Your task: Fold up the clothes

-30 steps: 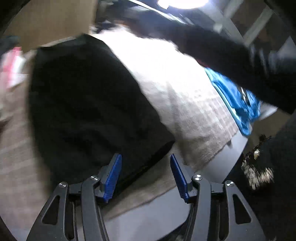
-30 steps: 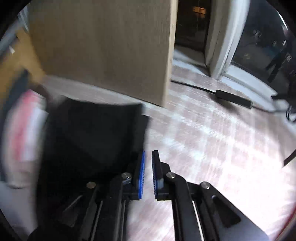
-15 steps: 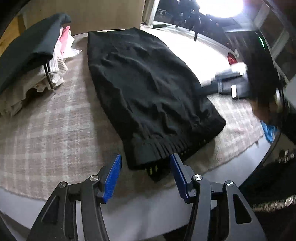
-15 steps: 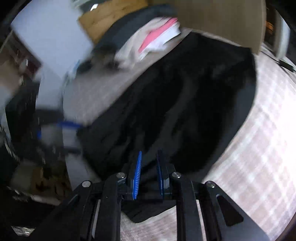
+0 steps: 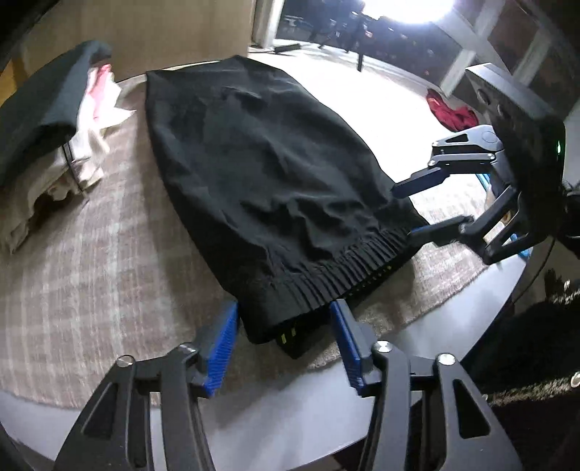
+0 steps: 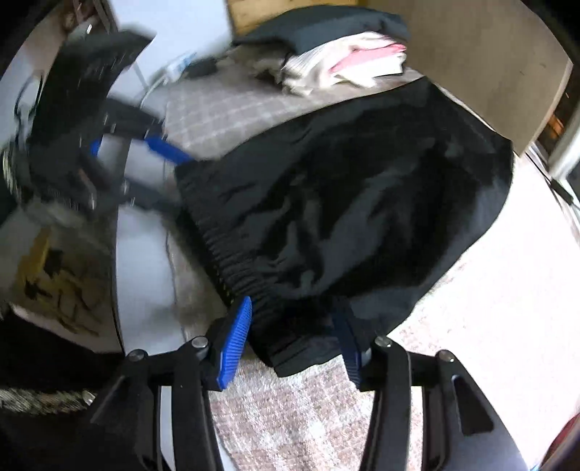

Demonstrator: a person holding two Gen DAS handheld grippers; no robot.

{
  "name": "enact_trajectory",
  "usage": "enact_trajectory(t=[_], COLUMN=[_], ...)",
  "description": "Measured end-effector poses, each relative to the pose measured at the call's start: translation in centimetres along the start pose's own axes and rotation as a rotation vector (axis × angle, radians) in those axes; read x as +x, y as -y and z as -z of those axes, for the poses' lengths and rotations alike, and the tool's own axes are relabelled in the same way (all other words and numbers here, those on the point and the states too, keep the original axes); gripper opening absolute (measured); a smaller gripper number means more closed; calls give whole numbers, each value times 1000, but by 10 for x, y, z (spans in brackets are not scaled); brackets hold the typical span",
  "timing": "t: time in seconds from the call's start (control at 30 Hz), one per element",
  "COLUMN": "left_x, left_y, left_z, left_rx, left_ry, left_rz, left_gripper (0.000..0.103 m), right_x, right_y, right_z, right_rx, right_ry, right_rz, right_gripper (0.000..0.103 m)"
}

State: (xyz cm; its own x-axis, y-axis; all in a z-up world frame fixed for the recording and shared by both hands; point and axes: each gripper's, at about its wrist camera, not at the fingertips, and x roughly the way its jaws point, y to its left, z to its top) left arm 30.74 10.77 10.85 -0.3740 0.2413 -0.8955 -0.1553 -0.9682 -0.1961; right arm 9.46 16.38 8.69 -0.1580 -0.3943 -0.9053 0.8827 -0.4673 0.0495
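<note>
Far left of the table point(image 5: 253, 431): a pile point(image 5: 47, 119) of folded clothes, dark piece on top, white and pink ones under it. It sits on the checked cloth point(image 5: 90, 261) that covers most of the round top.

Centre: black shorts point(image 5: 261, 174) lie flat on the cloth, apart from the pile. Elastic waistband point(image 5: 337, 271) is at the near edge, hem toward the far side by a brown board point(image 5: 145, 32). A second waistband layer with small yellow marks peeks out under the top one.

Left gripper point(image 5: 284, 338): at the near left corner of the waistband, pointing steeply down. Its jaws have just been closing. The corner is between the blue pads point(image 5: 221, 347), with a gap on each side; the pads do not press on the fabric. Nothing is gripped yet.

Right gripper point(image 5: 427, 204): at the other end of the waistband, right of the left one. Its jaws have just been opening. In its own view the waistband corner lies between the fingers, left pad point(image 6: 235, 344) alongside the elastic, the right one dark and partly against the cloth edge. Frame is blurred; contact there cannot be told for sure, but the jaws stand apart and the fabric lies slack, not pinched.

Right, off the table: bright floor with a red heap point(image 5: 451, 114)
</note>
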Motion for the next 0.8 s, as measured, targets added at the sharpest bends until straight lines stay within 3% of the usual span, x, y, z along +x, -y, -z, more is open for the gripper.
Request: enact_trajectory(t=[0.1,0.13,0.17,0.33,0.47,0.5,0.53,0.63,0.8], left_x=[-1,-4,-8,-28,6,16,17,-4,-33], left_y=[0,1,2,19,14,10,8,1,-19], left_z=[-2,-3,-6,-21,-6,-1,0,-4,-41], left_rx=[13,16,19,47,53,41,34,16,5], left_ry=[-38,-41,-40,-17,-117,-147,-146,-112,0], left_rz=[6,11,22,38,-4,-22,-34,-55,-73], left_gripper=[19,18,14,14,18,15,16,39,45], right_x=[7,6,4,-24,-19,-12,-7,-14,-55], right_y=[-6,-5,-4,9,18,18,20,26,65], right_z=[2,2,5,8,9,10,11,11,3], right_rx=[-60,-62,-62,-38,8,18,36,62,204], right_ry=[-13,-10,-11,1,-21,-36,-51,-55,90], right_rz=[46,35,23,14,-56,-55,-67,-103,-165], right_gripper=[45,38,22,20,21,23,23,28,28])
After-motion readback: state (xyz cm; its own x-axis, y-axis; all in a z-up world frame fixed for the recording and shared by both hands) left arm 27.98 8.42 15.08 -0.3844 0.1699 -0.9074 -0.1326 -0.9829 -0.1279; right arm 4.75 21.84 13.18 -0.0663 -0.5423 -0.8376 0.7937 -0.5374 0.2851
